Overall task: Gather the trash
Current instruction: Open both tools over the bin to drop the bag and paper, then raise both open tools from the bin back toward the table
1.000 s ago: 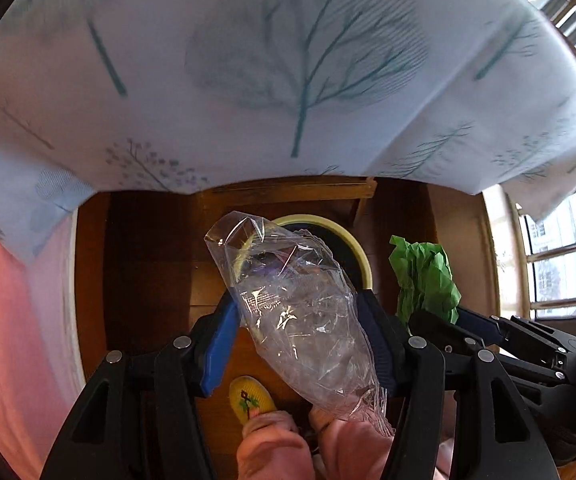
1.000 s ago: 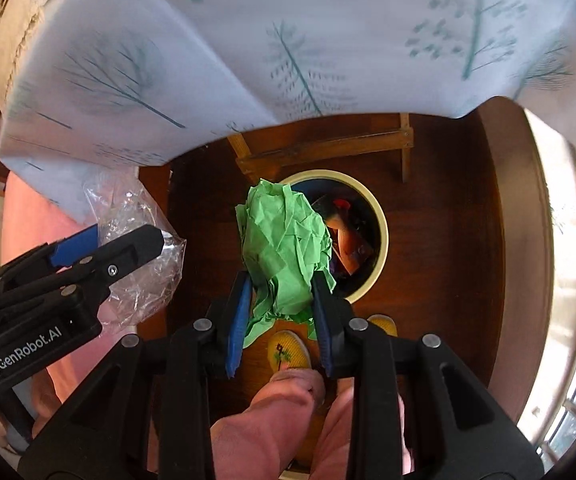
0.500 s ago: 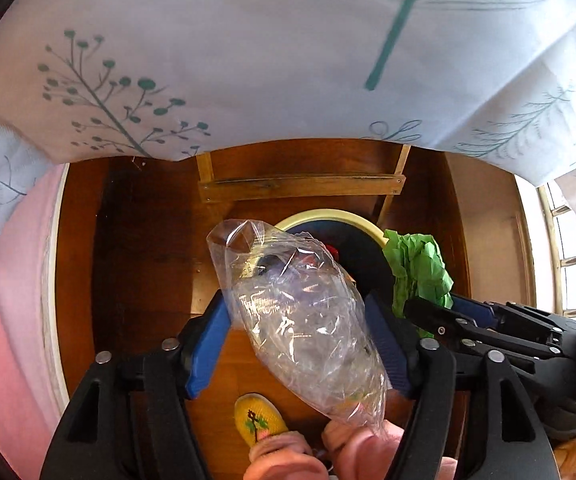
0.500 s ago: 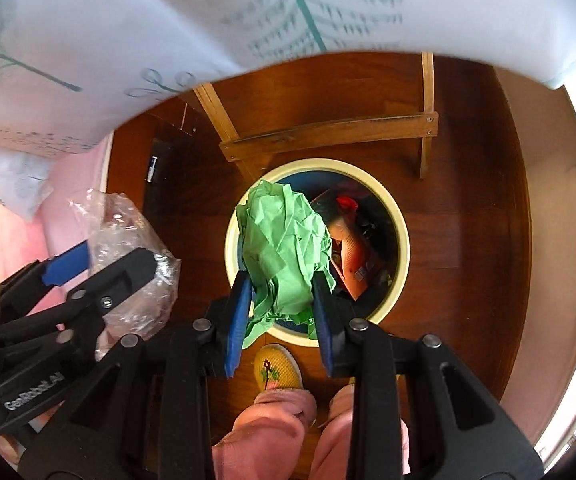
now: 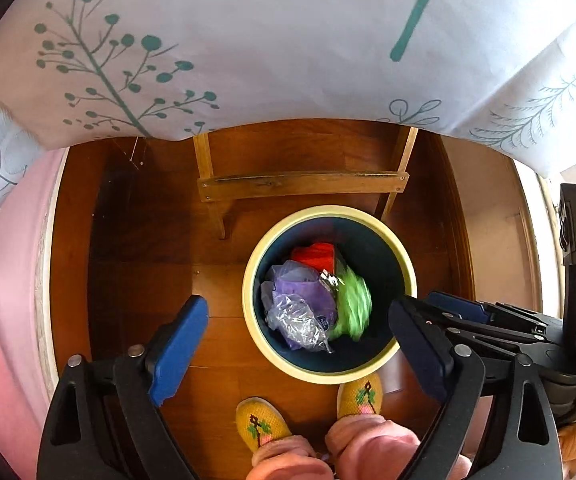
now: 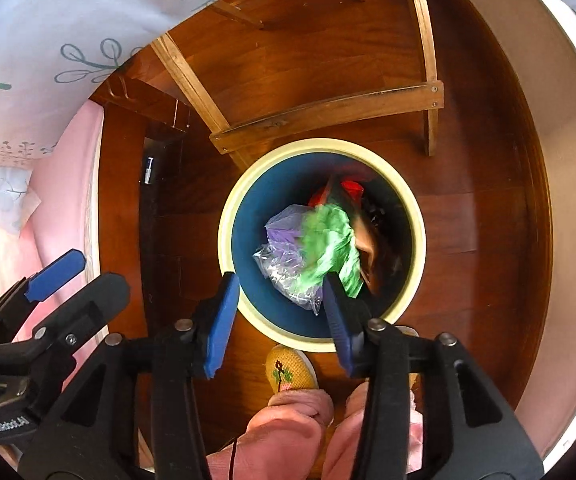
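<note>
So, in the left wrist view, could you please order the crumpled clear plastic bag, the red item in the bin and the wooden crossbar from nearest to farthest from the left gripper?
From the left gripper, jaws opening with nothing between them:
1. Crumpled clear plastic bag, in the bin, near side.
2. Red item, in the bin, far side.
3. Wooden crossbar, beyond the bin.

Bin (image 5: pixel 402 264) cream rim, dark blue inside. Green paper (image 5: pixel 353 304), clear plastic bag (image 5: pixel 296 320), red scrap (image 5: pixel 314 252). White cloth (image 5: pixel 288 40) with teal tree prints. Brown wood floor (image 5: pixel 148 280). Yellow embroidered slippers (image 5: pixel 262 422).
</note>
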### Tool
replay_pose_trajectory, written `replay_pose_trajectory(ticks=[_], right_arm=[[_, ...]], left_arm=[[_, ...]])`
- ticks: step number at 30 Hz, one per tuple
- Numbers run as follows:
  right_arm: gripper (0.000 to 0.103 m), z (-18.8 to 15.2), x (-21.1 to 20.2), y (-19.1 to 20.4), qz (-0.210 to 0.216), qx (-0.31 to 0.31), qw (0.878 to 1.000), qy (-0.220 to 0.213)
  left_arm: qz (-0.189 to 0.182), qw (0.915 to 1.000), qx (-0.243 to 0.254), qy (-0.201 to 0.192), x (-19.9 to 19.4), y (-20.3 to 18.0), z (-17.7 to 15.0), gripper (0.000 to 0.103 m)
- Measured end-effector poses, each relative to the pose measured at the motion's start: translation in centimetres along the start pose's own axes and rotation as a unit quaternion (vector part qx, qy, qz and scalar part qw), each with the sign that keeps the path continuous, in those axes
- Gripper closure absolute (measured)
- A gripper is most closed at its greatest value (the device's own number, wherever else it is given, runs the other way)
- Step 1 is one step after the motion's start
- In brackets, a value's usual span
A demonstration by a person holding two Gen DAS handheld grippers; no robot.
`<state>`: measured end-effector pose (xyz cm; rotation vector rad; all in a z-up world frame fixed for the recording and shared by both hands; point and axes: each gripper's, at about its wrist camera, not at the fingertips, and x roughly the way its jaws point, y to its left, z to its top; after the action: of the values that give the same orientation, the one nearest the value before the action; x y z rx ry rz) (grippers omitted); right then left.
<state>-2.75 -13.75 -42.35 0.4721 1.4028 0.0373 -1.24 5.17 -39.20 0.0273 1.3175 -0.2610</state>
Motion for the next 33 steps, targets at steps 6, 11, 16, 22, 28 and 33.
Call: replay_pose_trajectory(ticks=[6,11,16,22,28,33], right_arm=[[0.063,0.0,0.2,0.3,-0.01,-0.004,1.0,-0.013],[0.063,0.1,-1.0,1.0,-0.017,-0.009,1.0,-0.023],[0.063,0.1,-3.3,2.1,-0.02,-0.011,0.999,-0.041],[0.063,-0.4,-7.6,3.8,-0.023,-0.013,0.998,-0.065],[0.063,-0.7,-12.8,6.1,-0.027,-0.017,0.995,-0.09],[0.063,-0.1,-17.2,8.0,-0.033,-0.02,0.993,-0.112]], left_arm=[[0.004,1.0,-0.005,-0.005,-1.1,0.2,-0.1,0.007],[0.001,0.9998,-0.015,-0.014,-2.6,0.7,0.3,0.007],[0.0,0.9994,-0.023,-0.026,-4.8,0.9,0.7,0.007],[-0.009,0.999,-0.023,-0.036,-9.1,0.6,1.6,0.007],[-0.01,0.9987,-0.015,-0.047,-14.3,-0.4,3.0,0.007],[0.001,0.998,-0.006,-0.063,-18.4,-0.8,4.4,0.007]])
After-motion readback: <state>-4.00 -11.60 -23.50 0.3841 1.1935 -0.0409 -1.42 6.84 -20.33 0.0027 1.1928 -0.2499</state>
